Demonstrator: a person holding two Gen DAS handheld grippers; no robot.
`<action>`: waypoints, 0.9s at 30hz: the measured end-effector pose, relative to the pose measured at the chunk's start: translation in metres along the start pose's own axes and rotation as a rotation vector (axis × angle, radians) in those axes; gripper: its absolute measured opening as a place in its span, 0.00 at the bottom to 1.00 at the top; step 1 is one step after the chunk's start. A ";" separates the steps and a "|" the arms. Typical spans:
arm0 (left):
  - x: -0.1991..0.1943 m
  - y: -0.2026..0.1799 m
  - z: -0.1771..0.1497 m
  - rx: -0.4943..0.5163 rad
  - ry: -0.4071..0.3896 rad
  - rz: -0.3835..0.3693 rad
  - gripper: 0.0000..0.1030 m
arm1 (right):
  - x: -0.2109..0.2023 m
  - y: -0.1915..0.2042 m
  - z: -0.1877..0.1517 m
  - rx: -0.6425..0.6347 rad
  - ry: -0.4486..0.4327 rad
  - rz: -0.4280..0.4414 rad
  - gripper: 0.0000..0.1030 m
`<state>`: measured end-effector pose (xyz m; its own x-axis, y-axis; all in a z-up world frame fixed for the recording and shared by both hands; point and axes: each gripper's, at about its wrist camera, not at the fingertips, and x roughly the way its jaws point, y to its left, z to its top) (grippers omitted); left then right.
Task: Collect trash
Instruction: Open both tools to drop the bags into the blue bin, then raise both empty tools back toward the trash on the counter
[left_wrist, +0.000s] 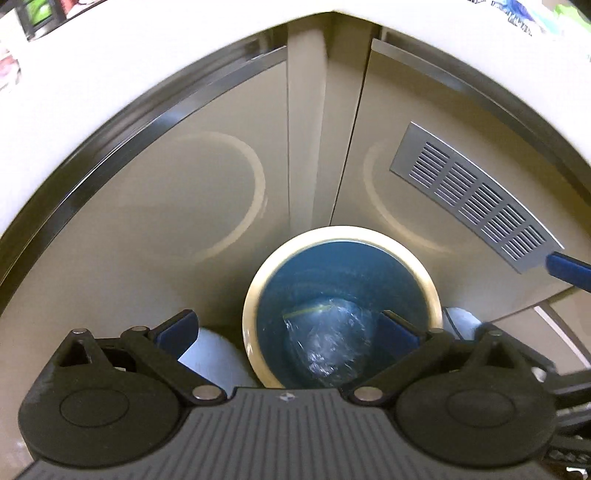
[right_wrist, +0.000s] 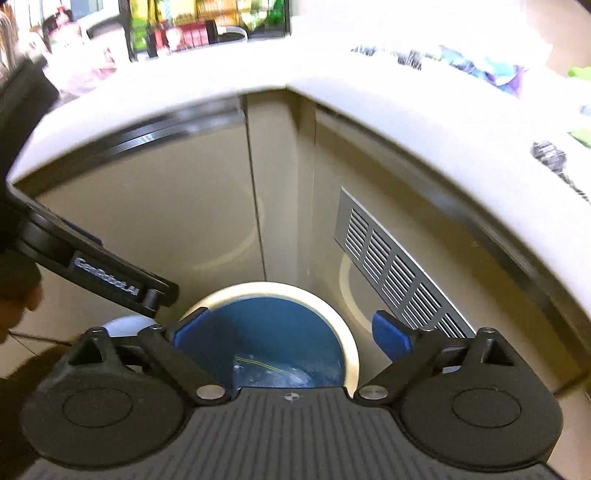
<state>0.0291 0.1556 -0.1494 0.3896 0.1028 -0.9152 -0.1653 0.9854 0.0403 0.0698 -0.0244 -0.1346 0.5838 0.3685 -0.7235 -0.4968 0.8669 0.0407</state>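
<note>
crumpled clear plastic wrap lying at the bottom of the blue-lined bin, which stands on the floor in the inner corner of the counter. looks light, soft, crackly and slippery; best pinched on a raised fold, not the flat film. left gripper and right gripper both spread wide, nothing between the pads, poised above the rim. vent grille close by on the cabinet; white objects flanking the bin, unclear what.

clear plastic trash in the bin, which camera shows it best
Left wrist view: the crumpled clear plastic lies nearly whole at the bottom of the blue bin. In the right wrist view only its top edge shows; the gripper body hides the rest.
</note>
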 end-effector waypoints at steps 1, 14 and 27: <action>-0.005 0.000 -0.004 -0.003 -0.005 0.003 1.00 | -0.007 0.000 0.000 0.010 -0.015 0.006 0.94; -0.040 -0.014 -0.026 0.050 -0.044 0.060 1.00 | -0.063 0.008 -0.016 0.031 -0.164 0.026 0.95; -0.054 -0.019 -0.038 0.081 -0.074 0.071 1.00 | -0.074 0.018 -0.019 -0.014 -0.194 0.032 0.97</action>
<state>-0.0238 0.1260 -0.1157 0.4455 0.1796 -0.8771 -0.1225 0.9827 0.1390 0.0056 -0.0426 -0.0937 0.6796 0.4550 -0.5754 -0.5251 0.8495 0.0515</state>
